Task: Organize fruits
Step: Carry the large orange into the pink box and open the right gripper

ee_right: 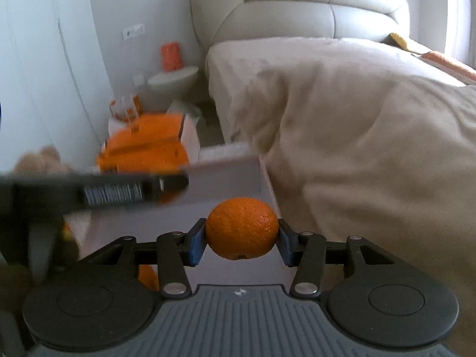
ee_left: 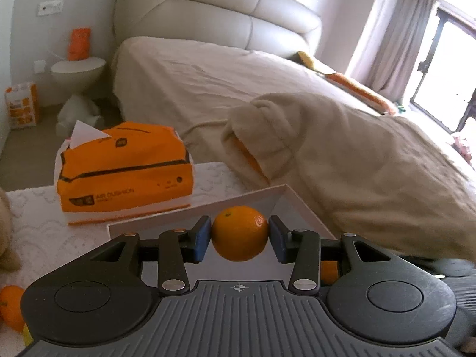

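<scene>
- The left gripper (ee_left: 240, 236), black with blue rubber pads, is clamped on a round, smooth-skinned orange fruit (ee_left: 239, 232); one pad presses each side of it, and the fruit sits squarely between the fingertips.
- That orange hangs above the pale floor of a shallow white rectangular tray (ee_left: 300, 205), whose far corner shows just behind it.
- Another orange fruit (ee_left: 328, 272) peeks out inside the tray, partly hidden behind the left gripper's right finger linkage.
- A further orange fruit (ee_left: 12, 306) lies on the white lace-patterned tablecloth (ee_left: 38, 223) at the lower left edge, outside the tray.
- An orange plastic-wrapped tissue pack (ee_left: 125, 172) stands on the cloth beyond the tray.
- The right gripper (ee_right: 241, 236) likewise grips a round, pebbly-skinned orange (ee_right: 241, 227), held tight between both blue pads above the same tray (ee_right: 226, 172).
- A small orange fruit (ee_right: 148, 278) shows beneath its left linkage.
- A beige-covered bed (ee_left: 208, 89) fills the background.
</scene>
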### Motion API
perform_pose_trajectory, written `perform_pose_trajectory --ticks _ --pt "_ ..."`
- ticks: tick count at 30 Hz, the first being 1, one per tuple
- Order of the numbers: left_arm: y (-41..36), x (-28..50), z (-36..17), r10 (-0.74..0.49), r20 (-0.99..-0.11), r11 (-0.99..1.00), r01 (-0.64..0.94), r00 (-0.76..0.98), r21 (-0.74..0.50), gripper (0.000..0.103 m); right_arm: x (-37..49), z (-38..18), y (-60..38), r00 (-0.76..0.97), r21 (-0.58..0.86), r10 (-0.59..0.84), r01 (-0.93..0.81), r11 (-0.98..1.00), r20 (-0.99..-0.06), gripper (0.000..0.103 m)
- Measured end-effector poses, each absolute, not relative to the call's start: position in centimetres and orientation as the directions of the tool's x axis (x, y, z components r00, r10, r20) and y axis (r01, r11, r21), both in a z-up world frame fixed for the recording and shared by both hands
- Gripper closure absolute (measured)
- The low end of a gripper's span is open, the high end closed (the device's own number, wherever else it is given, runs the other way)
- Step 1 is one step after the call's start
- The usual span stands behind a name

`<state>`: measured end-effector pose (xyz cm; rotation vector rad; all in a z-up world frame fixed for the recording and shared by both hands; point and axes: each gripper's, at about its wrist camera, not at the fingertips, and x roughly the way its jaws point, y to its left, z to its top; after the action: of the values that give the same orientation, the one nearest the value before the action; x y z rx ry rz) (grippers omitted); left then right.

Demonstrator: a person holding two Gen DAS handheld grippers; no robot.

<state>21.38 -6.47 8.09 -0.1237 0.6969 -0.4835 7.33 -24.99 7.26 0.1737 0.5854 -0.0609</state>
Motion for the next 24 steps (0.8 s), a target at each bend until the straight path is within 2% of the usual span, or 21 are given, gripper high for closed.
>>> perform_pose_trajectory --ticks 4,7,9,13,18,22,24 --pt "-5.7 20.7 8.3 -0.490 -0.591 0.870 0.406 0.641 -0.280 0.056 7.9 5.8 -25.1 0.805 0.202 0.030 0.113 0.973 -0.592 0.053" --pt "-7.2 20.3 7.7 -0.404 -0.648 0.896 0.421 0.646 -0.140 0.056 7.1 5.8 -25.0 0.820 0.202 0.019 0.118 0.972 -0.572 0.047" --pt "-7.7 19.6 7.9 -0.379 -0.631 0.901 0.424 0.677 -0.087 0.056 6.2 6.0 -24.6 0.833 0.185 -0.003 0.127 0.975 -0.553 0.040" --pt "-7.4 19.0 8.8 -0.386 -0.608 0.909 0.400 0.694 -0.119 0.056 4.9 5.9 -24.1 0.847 0.142 -0.043 0.139 0.980 -0.530 0.036" --pt "-6.6 17.4 9.4 -0.361 -0.595 0.914 0.400 0.718 -0.072 0.056 3.9 5.7 -23.8 0.850 0.149 -0.018 0.114 0.982 -0.527 0.035" --pt "-1.9 13.5 9.8 -0.375 -0.532 0.923 0.358 0.759 -0.140 0.055 3.2 5.4 -23.1 0.856 0.110 -0.037 0.109 0.988 -0.516 0.035" --pt "1.4 11.2 9.8 -0.314 -0.504 0.949 0.280 0.804 -0.145 0.055 2.9 5.3 -22.3 0.868 0.067 -0.057 0.103 0.992 -0.494 0.035"
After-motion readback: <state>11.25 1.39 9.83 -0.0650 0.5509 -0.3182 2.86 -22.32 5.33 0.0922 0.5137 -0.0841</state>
